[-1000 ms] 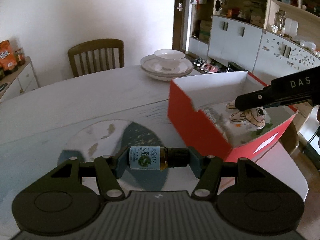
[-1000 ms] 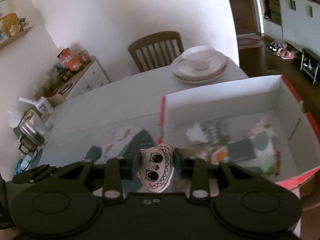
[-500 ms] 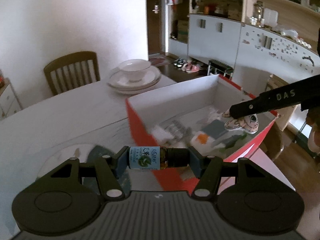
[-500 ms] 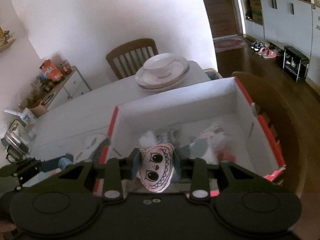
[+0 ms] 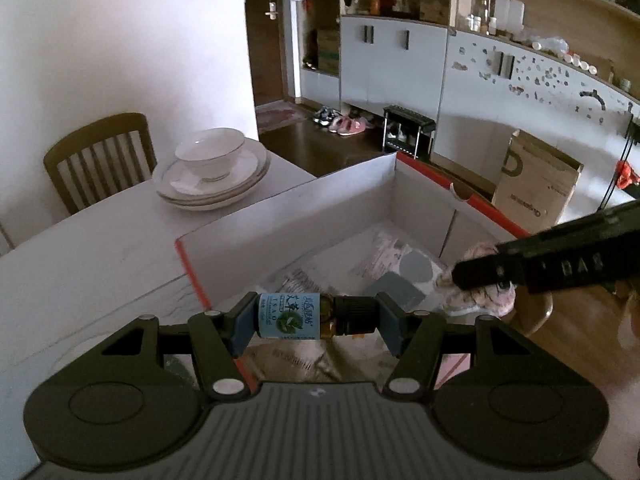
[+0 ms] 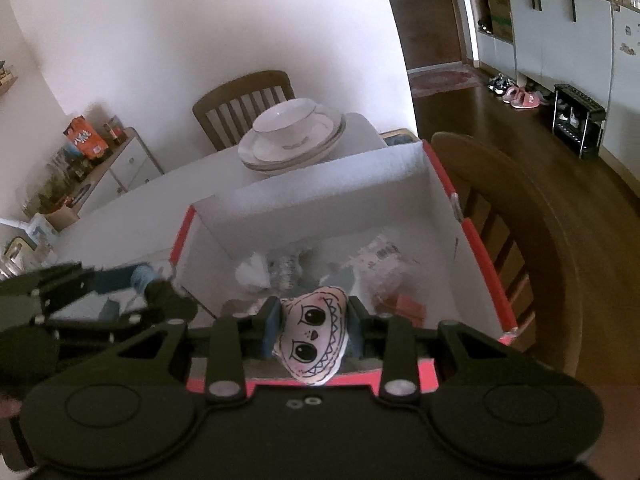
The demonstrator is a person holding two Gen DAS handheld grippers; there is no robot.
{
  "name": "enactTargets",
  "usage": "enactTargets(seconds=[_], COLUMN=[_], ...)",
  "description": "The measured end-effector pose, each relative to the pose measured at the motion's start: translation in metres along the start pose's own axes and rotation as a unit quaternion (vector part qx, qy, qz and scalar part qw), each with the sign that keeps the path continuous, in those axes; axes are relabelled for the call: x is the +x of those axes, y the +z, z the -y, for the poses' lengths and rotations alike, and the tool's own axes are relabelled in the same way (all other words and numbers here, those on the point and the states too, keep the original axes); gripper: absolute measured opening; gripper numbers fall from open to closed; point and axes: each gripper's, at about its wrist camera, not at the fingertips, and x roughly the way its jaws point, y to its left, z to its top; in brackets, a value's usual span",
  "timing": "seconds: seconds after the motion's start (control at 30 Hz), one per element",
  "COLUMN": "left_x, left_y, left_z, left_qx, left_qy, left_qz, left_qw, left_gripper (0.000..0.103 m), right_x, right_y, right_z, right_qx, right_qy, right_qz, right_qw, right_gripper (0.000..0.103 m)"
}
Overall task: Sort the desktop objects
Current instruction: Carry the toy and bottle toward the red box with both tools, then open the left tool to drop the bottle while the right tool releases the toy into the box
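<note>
Box: the red box (image 5: pixel 192 276) with white inner walls (image 6: pixel 468 248) stands open on the bench (image 5: pixel 100 256), its far right corner at the bench edge.
Left gripper: the left gripper (image 5: pixel 316 316) hangs over the box's near left corner, jaws closed endwise on a small bottle (image 5: pixel 308 315) with a blue label and dark cap, held lying sideways.
Right gripper: the right gripper (image 6: pixel 314 330) is above the box's near wall, jaws clamped on a small white cloth doll face (image 6: pixel 314 336) with big black eyes.
Hidden or unclear: the box contents (image 6: pixel 288 272) are a blurred jumble of packets and a grey piece; single items cannot be told apart. From the left wrist view the doll (image 5: pixel 480 300) is mostly covered by the right gripper's black finger. The near box floor is blocked by both gripper bodies.
Edges and room: the middle and far part of the box lie open beneath both grippers; the grippers are near each other at the box's near side, not touching.
Around: stacked plates with a bowl (image 5: pixel 210 168) sit on the bench just beyond the box's far wall. A wooden chair (image 6: pixel 520 248) stands against the box's right side, another chair (image 5: pixel 100 160) behind the plates.
</note>
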Motion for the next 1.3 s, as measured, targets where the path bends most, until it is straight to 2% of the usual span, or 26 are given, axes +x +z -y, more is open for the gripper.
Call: enactTargets(seconds=[0.33,0.43,0.6,0.8,1.07,1.3], left_x=[0.056,0.072,0.097,0.122,0.140,0.141], left_y=[0.026,0.033,0.037,0.034,0.033,0.030], left_z=[-0.001,-0.005,-0.007,-0.010,-0.012,-0.011], left_qx=[0.021,0.022,0.031,0.031,0.030,0.031], left_qy=[0.016,0.019,0.020,0.023,0.012,0.011], left_qz=[-0.035,-0.049,-0.072,-0.107,-0.160,-0.172], left_qw=[0.9990,0.9984,0.9967,0.9935,0.9866,0.9846], left_gripper=[0.062,0.062,0.062,0.062,0.062,0.063], right_x=[0.011,0.012,0.021,0.029,0.035,0.033], right_y=[0.010,0.015,0.012,0.005,0.005,0.004], right_z=[0.021,0.030,0.038,0.037,0.037,0.038], right_qx=[-0.001,-0.008,-0.013,-0.018,-0.026,-0.030], right_qy=[-0.021,-0.041,-0.053,-0.047,-0.048,-0.052], right_qz=[0.003,0.008,-0.019,-0.035,-0.040,-0.041], right_qw=[1.000,0.999,0.998,0.998,0.998,0.997], right_gripper=[0.034,0.034,0.034,0.034,0.037,0.041])
